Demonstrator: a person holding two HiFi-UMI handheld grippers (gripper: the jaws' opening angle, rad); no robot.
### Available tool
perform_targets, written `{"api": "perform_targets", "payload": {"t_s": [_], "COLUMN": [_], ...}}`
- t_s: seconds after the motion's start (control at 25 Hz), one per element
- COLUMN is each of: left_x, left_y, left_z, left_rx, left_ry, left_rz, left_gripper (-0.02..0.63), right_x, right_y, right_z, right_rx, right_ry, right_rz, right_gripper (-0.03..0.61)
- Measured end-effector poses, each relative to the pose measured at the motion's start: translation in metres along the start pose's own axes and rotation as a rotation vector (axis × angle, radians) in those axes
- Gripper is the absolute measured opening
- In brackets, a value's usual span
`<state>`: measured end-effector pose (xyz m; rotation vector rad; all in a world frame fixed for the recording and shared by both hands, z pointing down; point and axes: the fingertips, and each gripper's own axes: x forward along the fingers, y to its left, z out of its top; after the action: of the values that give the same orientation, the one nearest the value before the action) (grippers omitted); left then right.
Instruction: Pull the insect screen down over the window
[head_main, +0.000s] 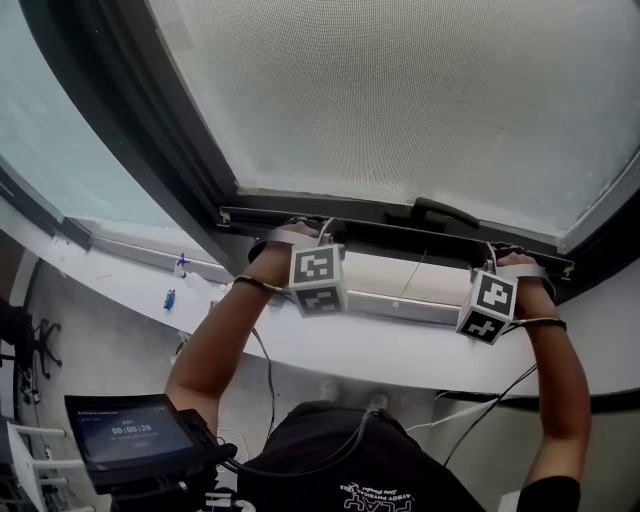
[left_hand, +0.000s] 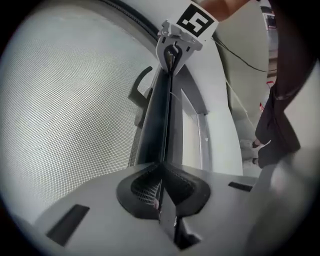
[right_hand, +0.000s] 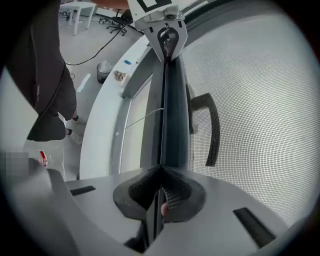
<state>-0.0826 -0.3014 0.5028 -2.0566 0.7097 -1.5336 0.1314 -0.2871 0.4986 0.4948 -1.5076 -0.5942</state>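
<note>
Office, swivel chair (right_hand: 118, 21), white desk (right_hand: 79, 7)

Grey fine-mesh insect screen (head_main: 400, 100) fills the dark window frame (head_main: 140, 120), its dark bottom bar (head_main: 380, 232) level, near the white sill (head_main: 380, 350).

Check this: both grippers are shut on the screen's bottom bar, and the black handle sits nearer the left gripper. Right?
Not quite. The left gripper and the right gripper are both shut on the bottom bar, but the black handle sits nearer the right gripper, not the left. The head view shows it.
</note>
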Motion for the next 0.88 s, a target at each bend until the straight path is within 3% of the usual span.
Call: {"api": "perform_targets", "payload": {"t_s": [0.16,0.28,0.4,0.48,0.6,0.88], "left_x": [0.000,0.004,0.001,0.000,0.006,0.008], "left_y": [0.004,0.005,0.010,0.016,0.015,0.003], "left_z": [0.000,-0.003,-0.003,-0.002,-0.007,-0.011], "left_rx": [-0.038,-0.017,-0.023,-0.005,-0.004,-0.019], "left_ry": [-0.038,-0.048,-0.116,-0.106,-0.039,-0.006], "left_rz": [-0.005,0.053,0.097,0.112,0.019,-0.130], "left_gripper": [0.014,0.009,0.020,0.021,0.020,0.020], "right_x": [0.003,0.011,0.004,0.005,0.012,0.015], "right_y": [-0.006,-0.009,-0.015,-0.022,-0.023,-0.011], "right_z": [-0.002,-0.004,0.000,-0.002,-0.004,0.002], "right_rx": [0.018,0.005,0.029,0.046,0.031,-0.005], "right_ry": [0.003,-0.006,-0.030,-0.036,-0.022,0.011], "right_rz": [-0.065,-0.127,-0.167,-0.211,-0.152,0.023], "right_gripper": [0.011,0.011,0.011,0.011,0.011,0.011]}}
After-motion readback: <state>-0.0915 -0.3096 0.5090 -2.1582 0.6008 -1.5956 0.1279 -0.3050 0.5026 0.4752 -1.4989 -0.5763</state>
